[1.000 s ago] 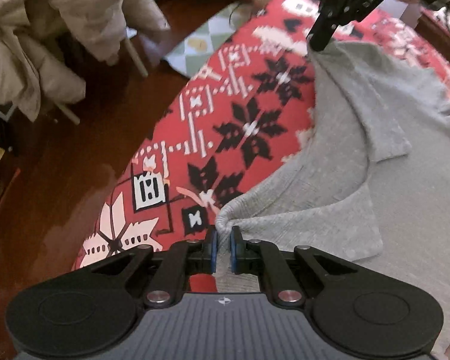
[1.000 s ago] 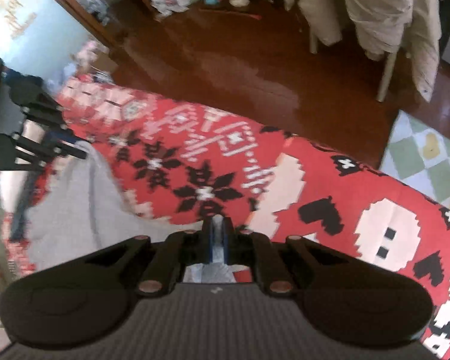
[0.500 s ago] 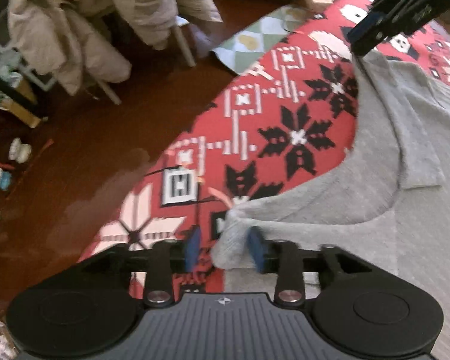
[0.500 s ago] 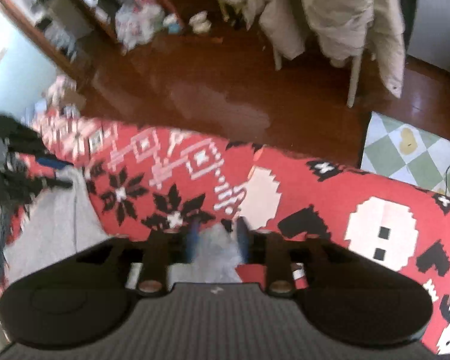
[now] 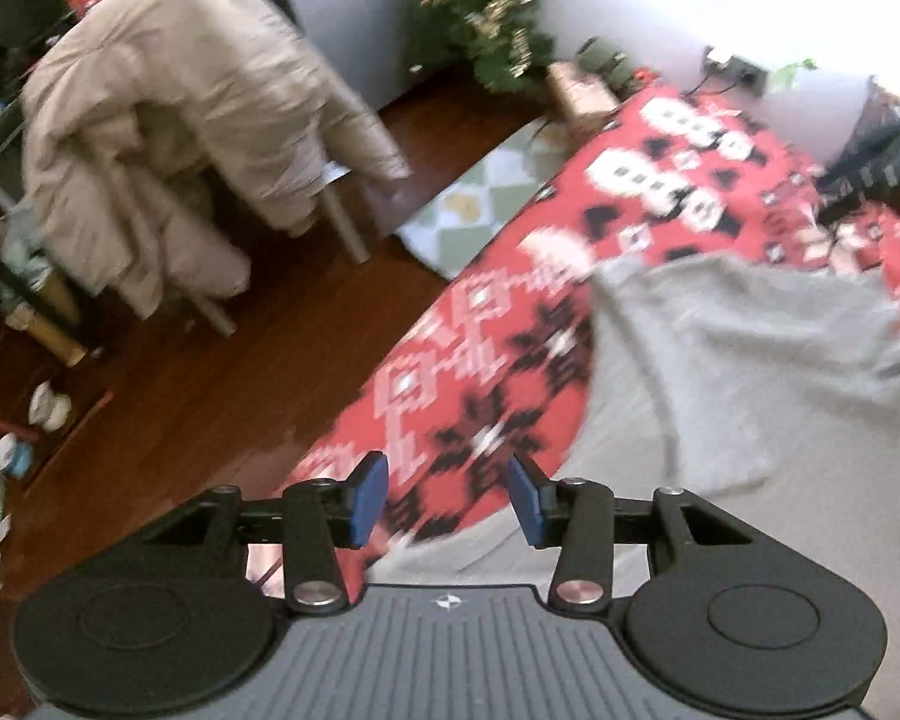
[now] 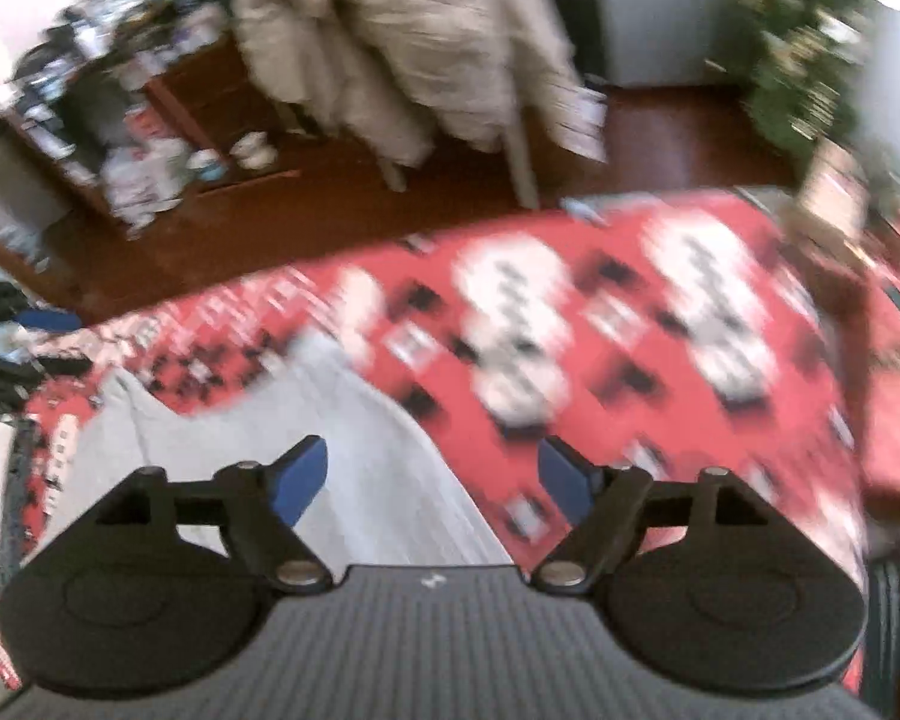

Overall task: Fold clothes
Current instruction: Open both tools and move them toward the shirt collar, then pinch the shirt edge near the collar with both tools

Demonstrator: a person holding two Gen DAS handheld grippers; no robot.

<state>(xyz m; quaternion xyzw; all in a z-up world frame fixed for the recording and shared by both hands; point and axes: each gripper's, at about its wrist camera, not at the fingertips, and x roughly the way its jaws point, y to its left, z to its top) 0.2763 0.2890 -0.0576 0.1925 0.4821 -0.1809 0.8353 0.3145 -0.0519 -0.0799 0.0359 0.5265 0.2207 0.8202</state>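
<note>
Blue-padded fingers of the left gripper (image 5: 447, 501) stand wide apart with nothing between them, above the edge of the grey knit garment (image 5: 720, 372). The right gripper (image 6: 432, 477) is likewise spread wide and empty over the same cloth. The garment lies flat on the red blanket with black-and-white pattern (image 5: 492, 360), its long axis running from the left gripper away toward the far right, one folded flap on top. The blanket's left edge drops to the dark wooden floor (image 5: 198, 396), bare just beside it. Farther off stand a chair draped with a beige coat (image 5: 180, 144), a green checked mat (image 5: 480, 204) and a small decorated tree (image 5: 492, 30).
</note>
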